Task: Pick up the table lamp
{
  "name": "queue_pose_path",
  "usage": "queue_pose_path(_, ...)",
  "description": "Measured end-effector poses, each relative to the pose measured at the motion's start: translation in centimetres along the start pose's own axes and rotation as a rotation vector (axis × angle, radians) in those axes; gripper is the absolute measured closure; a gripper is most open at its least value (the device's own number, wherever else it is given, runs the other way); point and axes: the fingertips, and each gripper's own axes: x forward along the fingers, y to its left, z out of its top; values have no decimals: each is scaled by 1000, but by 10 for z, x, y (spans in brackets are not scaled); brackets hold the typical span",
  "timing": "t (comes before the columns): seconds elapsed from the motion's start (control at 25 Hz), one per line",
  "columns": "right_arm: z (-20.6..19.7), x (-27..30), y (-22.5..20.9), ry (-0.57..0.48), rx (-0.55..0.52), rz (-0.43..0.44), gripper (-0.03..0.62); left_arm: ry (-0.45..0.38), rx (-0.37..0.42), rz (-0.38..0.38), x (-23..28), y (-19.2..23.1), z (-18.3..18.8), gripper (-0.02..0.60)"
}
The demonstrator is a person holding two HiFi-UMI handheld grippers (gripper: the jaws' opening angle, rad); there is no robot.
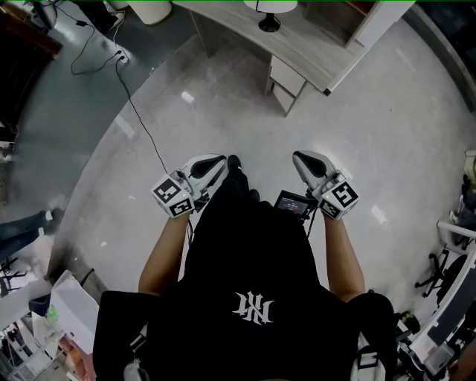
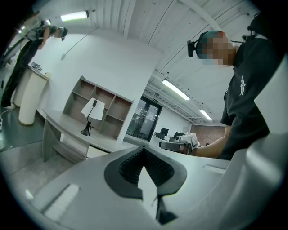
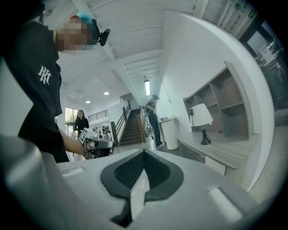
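Note:
The table lamp, with a white shade [image 1: 271, 4] and a black base [image 1: 269, 23], stands on the grey desk [image 1: 316, 58] at the top of the head view. It also shows as the lamp [image 2: 92, 114] in the left gripper view and the lamp [image 3: 201, 118] in the right gripper view, far off in both. My left gripper [image 1: 217, 162] and right gripper [image 1: 300, 158] are held level at waist height, well short of the desk. Both are shut and empty: the left jaws [image 2: 144, 156] and the right jaws [image 3: 144, 158] meet with nothing between them.
An open shelf unit [image 2: 105, 110] stands on the desk behind the lamp. A black cable [image 1: 138, 113] runs across the floor to a power strip [image 1: 121, 56]. A white round bin [image 2: 28, 101] stands by the desk's end. People stand near a staircase [image 3: 133, 128]. Boxes [image 1: 71, 305] lie at lower left.

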Motion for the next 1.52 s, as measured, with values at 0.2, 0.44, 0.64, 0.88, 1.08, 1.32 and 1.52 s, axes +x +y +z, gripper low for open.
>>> queue_pose_path(0.2,3,17,-16,8,4,-13,592,9,-27,14,6,22,2,581)
queue_pose_path(0.44,7,34,-45,5,16,-17,592,-16,-37,7,27,53,18,581)
queue_pose_path(0.64,13,61,-74,31,29,-40,592,-12,-47,-3,47,90,31,581)
queue_pose_path(0.88,36,113,-112,32,23,-35,592,8,-69,6,62,150,57,581)
queue_pose_path(1.08,49,135,-159,50,34,-97,592,0,-73,-25,92,198,83,581)
queue_pose_path(1.32,65,170,-197,68,22,-140,592,-15,-79,-71,117,253,102,581)
queue_pose_path(1.52,82,172,-226,54,13,-185,592,-13,-80,-112,144,271,113,581)
